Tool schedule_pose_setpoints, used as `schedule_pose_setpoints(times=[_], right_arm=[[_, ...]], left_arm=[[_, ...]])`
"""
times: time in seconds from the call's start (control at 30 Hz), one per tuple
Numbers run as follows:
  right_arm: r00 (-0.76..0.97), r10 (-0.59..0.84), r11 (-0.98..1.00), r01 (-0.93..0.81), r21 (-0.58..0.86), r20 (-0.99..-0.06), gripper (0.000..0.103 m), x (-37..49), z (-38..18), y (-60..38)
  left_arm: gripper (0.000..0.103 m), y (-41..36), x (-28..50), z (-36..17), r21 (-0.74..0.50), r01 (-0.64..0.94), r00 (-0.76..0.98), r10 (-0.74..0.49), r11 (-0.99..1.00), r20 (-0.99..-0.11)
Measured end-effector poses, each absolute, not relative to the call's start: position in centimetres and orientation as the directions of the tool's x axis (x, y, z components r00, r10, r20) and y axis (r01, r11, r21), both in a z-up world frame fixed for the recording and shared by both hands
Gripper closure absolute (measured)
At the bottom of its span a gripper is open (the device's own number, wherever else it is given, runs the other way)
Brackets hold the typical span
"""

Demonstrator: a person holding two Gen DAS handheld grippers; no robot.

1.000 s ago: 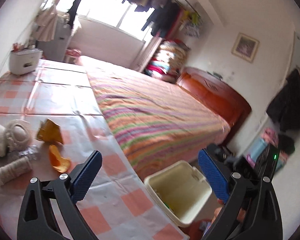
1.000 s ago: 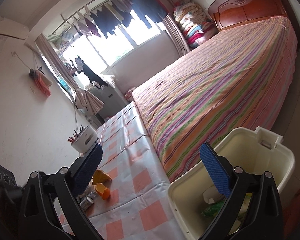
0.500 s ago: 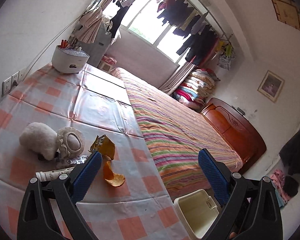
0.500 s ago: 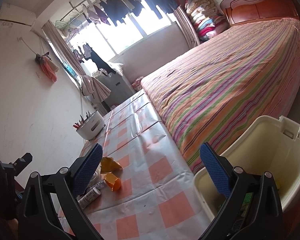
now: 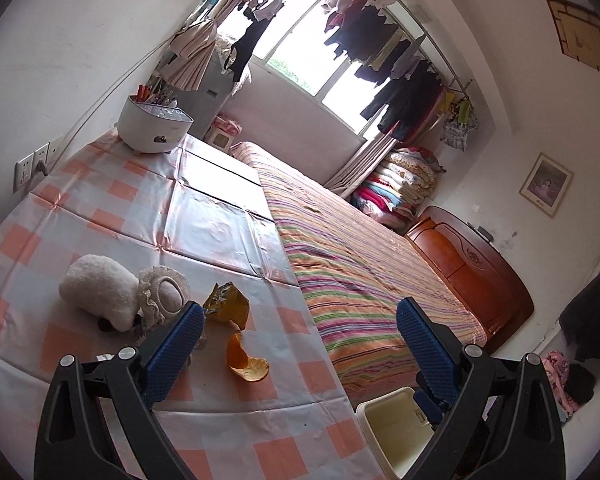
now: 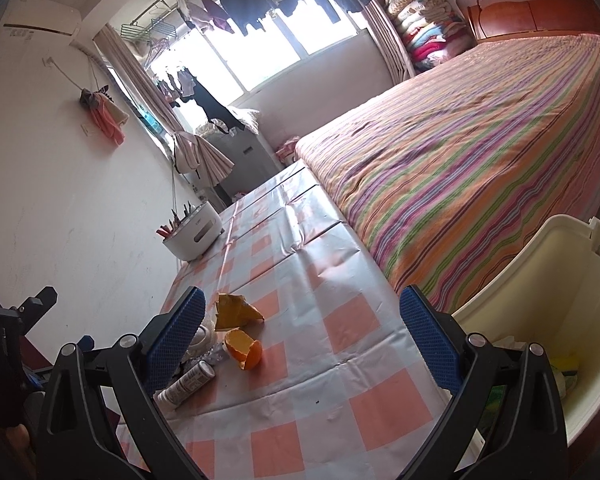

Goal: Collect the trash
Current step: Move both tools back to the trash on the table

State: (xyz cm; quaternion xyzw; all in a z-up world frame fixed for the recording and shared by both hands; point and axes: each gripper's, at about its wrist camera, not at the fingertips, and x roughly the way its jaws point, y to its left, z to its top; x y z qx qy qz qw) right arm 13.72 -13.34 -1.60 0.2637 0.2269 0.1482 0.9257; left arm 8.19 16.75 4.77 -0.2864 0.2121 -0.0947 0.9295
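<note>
An orange peel (image 5: 247, 365) (image 6: 244, 348) lies on the checked tablecloth (image 5: 204, 224) (image 6: 320, 320), with a crumpled yellow wrapper (image 5: 227, 307) (image 6: 234, 311) just behind it. A small white tube (image 6: 188, 383) lies near the peel. The cream trash bin (image 5: 396, 424) (image 6: 540, 292) stands on the floor off the table's right edge, with some waste inside. My left gripper (image 5: 298, 334) hovers open above the peel and holds nothing. My right gripper (image 6: 302, 324) is open and empty over the table's near end, the bin at its right.
A white plush toy (image 5: 116, 292) sits left of the wrapper. A white utensil holder (image 5: 154, 126) (image 6: 194, 236) stands at the table's far end by the wall. A striped bed (image 5: 360, 264) (image 6: 480, 152) runs along the table's right side.
The left gripper has swung left and up from the bin side toward the table, so the peel and wrapper now sit between its fingers' view. The right gripper shifted slightly left toward the table.
</note>
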Motion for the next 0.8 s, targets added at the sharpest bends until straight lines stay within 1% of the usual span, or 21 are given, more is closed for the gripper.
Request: schedule_pose_setpoints(times=[0.37,0.53,0.7,0.8], right_arm=[[0.8,0.457,0.828,-0.224,0.514,-0.388,0.007,14.8,-2.2,-9.1],[0.76,0.503,0.831,-0.295,0.472,-0.411,0.007,14.9,-2.2,-6.7],[0.71,0.54,0.838,-0.407,0.363,-0.452,0.007,15.5,-1.4,-3.1],[0.682,0.558,0.827,-0.504,0.249,-0.472,0.007,16.0,-0.5,-0.2]], left_arm=[[0.009,20.3,7.6,4.5,-0.563,-0.025,0.905,-0.22,0.826,-0.364],[0.009,22.2,7.2,4.2,-0.56,-0.074,0.906,-0.179,0.825,-0.383],[0.009,24.1,6.8,3.8,-0.566,-0.123,0.908,-0.138,0.815,-0.396],[0.009,25.0,6.7,3.5,-0.557,-0.153,0.903,-0.113,0.816,-0.414]])
